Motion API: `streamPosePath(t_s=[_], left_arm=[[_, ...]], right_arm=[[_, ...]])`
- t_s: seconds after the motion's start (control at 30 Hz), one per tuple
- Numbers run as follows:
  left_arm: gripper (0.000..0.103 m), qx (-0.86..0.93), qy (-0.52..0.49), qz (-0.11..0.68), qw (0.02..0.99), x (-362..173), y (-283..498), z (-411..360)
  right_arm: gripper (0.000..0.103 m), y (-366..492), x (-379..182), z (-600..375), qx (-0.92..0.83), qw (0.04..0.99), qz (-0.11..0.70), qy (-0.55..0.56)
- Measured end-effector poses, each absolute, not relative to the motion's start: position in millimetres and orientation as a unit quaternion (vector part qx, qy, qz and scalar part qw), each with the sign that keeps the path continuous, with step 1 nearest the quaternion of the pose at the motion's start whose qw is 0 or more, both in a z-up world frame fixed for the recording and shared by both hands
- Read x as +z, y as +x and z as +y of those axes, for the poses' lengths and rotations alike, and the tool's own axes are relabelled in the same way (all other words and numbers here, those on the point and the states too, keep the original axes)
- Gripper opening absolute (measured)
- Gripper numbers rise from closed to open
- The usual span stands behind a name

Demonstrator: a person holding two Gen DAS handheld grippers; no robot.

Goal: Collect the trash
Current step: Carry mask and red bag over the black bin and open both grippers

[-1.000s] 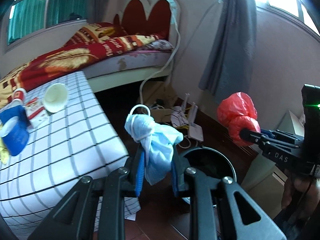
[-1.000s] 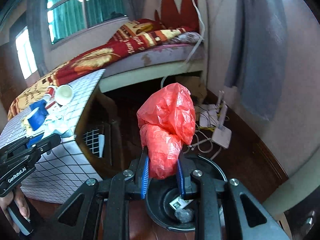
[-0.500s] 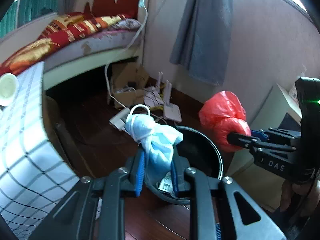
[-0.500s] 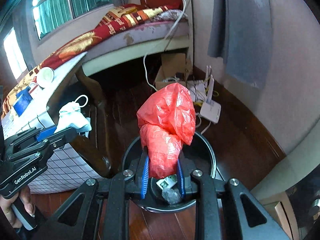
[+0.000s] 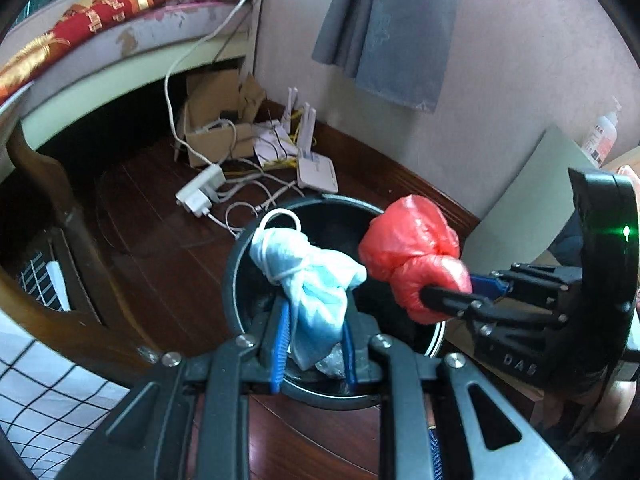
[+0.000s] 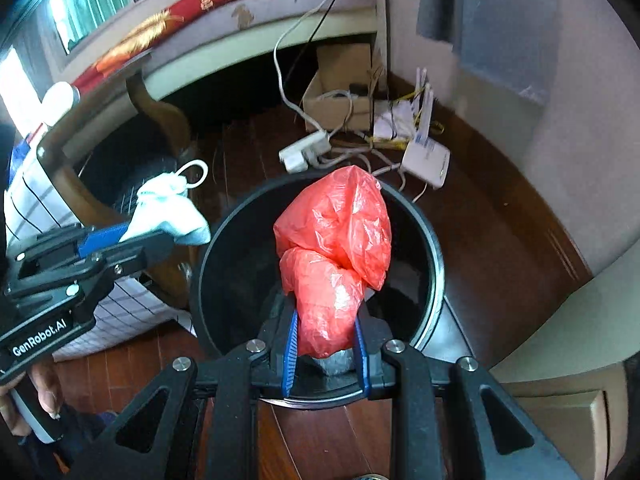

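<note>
My left gripper (image 5: 314, 340) is shut on a crumpled light-blue face mask (image 5: 308, 276) and holds it over the round black trash bin (image 5: 236, 276) on the floor. My right gripper (image 6: 326, 338) is shut on a bunched red plastic bag (image 6: 336, 248) and holds it over the same bin (image 6: 434, 272). The left wrist view shows the red bag (image 5: 416, 256) at the right of the mask. The right wrist view shows the mask (image 6: 168, 208) left of the bin's rim. Some trash lies at the bin's bottom, mostly hidden.
A wooden table with a checked cloth (image 5: 48, 392) stands at the left. A power strip (image 5: 200, 192), a router (image 5: 316, 170), cables and a cardboard box (image 5: 216, 120) lie on the floor beyond the bin. A bed (image 5: 120, 40) and a curtain (image 5: 388, 28) are behind.
Both grippers have swung from the table side and lowered until they hang over the bin's opening. Each has kept its grip on its trash.
</note>
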State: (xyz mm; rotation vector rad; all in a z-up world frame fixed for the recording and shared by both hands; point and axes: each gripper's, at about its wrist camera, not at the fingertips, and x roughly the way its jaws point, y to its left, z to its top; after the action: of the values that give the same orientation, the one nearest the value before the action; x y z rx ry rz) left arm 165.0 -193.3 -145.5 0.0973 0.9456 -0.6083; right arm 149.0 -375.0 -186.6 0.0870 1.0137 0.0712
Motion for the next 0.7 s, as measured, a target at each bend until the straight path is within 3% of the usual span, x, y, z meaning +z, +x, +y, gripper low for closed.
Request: streamPosePath(t_s=[0.13, 0.2, 0.23, 0.27, 0.3, 0.4, 0.47, 0.7], left_arm=[[0.024, -0.288, 0.044, 0.462, 0.838, -157.3, 171.4, -194.3], [0.034, -0.294, 0.036, 0.471, 0.831, -164.9, 175.6, -195.6], [0.043, -0.287, 0.035, 0.479, 0.829, -169.9, 178.8, -196.5], [0.065, -0.274, 0.036, 0.484, 0.830, -173.2, 180.9, -195.9], [0.073, -0.266, 0.033, 0.482, 0.834, -173.4, 181.6, -193.4], [0.090, -0.229, 0.045, 0.480, 0.845, -174.3, 180.5, -185.4], [0.098, -0.211, 0.048, 0.486, 0.847, -177.1, 180.5, -179.8], [0.100, -0.180, 0.058, 0.467, 0.864, -171.7, 174.8, -164.8]], right_arm=[[0.026, 157.7, -199.7, -370.1, 0.043, 0.864, 0.500, 0.031], [0.027, 162.5, -205.6, -366.4, 0.048, 0.861, 0.506, 0.017], [0.042, 165.2, -209.1, -364.3, 0.039, 0.860, 0.509, -0.001], [0.075, 167.9, -214.9, -363.8, 0.020, 0.857, 0.514, -0.025], [0.086, 169.2, -220.6, -366.2, 0.001, 0.854, 0.518, -0.037], [0.089, 168.6, -223.6, -376.3, -0.019, 0.855, 0.518, -0.027], [0.103, 169.0, -222.9, -380.4, -0.031, 0.855, 0.516, -0.027], [0.103, 165.3, -212.3, -381.2, -0.046, 0.865, 0.499, -0.026]])
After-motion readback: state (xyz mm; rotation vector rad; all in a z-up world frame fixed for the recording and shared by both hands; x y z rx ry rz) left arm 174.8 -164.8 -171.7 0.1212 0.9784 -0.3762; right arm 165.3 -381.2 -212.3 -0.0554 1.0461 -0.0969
